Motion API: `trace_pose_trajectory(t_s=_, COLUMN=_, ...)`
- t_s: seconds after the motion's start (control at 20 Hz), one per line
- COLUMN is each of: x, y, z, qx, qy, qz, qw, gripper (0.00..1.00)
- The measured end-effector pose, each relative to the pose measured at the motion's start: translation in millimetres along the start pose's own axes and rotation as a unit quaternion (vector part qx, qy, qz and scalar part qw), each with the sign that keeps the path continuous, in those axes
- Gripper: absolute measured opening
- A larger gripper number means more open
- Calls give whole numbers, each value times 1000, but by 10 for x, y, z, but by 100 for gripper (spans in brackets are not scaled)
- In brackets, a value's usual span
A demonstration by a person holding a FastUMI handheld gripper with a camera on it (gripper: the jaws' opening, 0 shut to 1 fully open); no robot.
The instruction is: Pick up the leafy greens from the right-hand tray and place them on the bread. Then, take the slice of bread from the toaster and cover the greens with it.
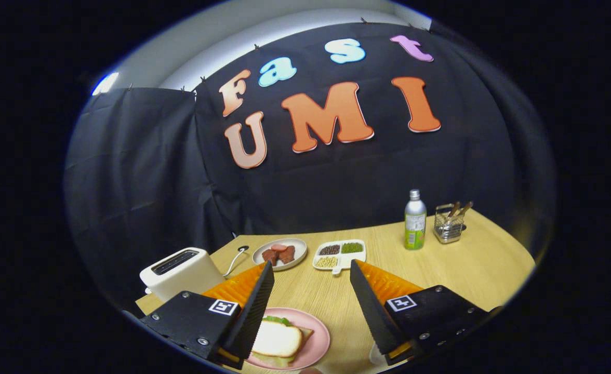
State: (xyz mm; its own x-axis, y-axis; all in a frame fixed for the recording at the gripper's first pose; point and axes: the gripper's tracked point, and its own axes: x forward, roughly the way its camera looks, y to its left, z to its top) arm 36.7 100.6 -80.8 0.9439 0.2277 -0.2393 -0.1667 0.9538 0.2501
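We see the gripper (310,291) spread wide, holding nothing; bread (278,338) tops what seems to be greens (278,320) on the plate (317,340).

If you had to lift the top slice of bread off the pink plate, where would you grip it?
Grip the top slice of bread across its long crust edges, coming from above: it lies flat on the greens on the pink plate. The tongs stand open above it.

wooden table (472,265), toaster (181,271), 3 plates, bottle (415,220)
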Motion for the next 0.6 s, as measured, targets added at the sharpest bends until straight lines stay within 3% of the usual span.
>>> trace_pose_trajectory(t_s=0.35, x=-148, y=-124, z=469, qx=-78, qy=-112, qz=-58, qw=989, gripper=92)
trace_pose_trajectory(t_s=0.6, x=-210, y=-84, z=632, qx=-102, qy=-158, qz=-70, qw=980, gripper=94)
